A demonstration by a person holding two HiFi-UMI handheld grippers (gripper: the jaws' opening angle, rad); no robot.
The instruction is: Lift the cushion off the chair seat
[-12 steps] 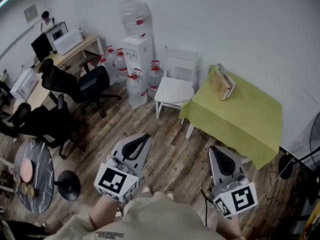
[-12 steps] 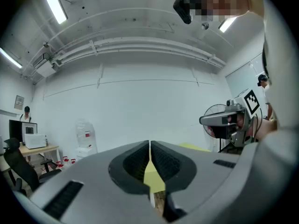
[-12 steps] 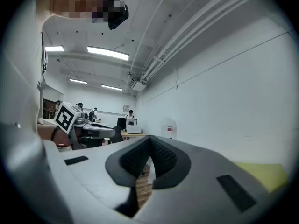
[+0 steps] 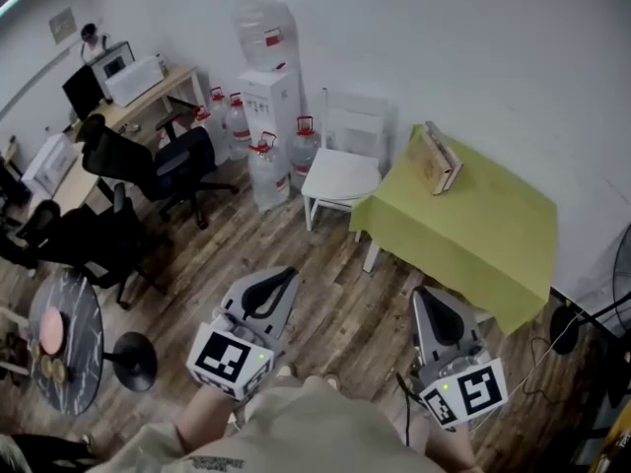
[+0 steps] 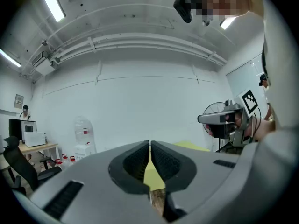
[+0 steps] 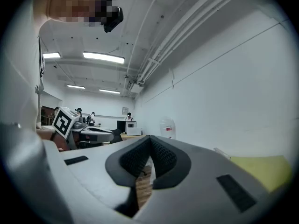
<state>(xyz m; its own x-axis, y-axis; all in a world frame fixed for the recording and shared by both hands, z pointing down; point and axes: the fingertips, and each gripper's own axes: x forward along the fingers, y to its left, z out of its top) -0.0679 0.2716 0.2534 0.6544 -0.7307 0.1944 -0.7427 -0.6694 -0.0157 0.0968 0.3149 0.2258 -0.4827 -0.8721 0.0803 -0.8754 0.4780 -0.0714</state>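
A white chair [image 4: 347, 156] stands against the far wall, with a pale white cushion [image 4: 341, 176] lying on its seat. My left gripper [image 4: 277, 282] is held low at the bottom left of the head view, far short of the chair, jaws shut with nothing between them. My right gripper [image 4: 431, 304] is at the bottom right, also shut and empty. In the left gripper view the left gripper [image 5: 150, 148] has its pads meeting; the right gripper [image 6: 148, 143] looks the same in its own view. Both point level towards the wall.
A table under a yellow-green cloth [image 4: 473, 225] stands right of the chair, with a wooden box [image 4: 437, 161] on it. Water bottles [image 4: 271, 170] and a dispenser [image 4: 268, 77] stand left of the chair. Black office chairs [image 4: 148, 170], a desk and a round dark table [image 4: 61, 348] fill the left. Floor is wooden planks.
The view has shifted very slightly; both grippers sit where they were, still shut.
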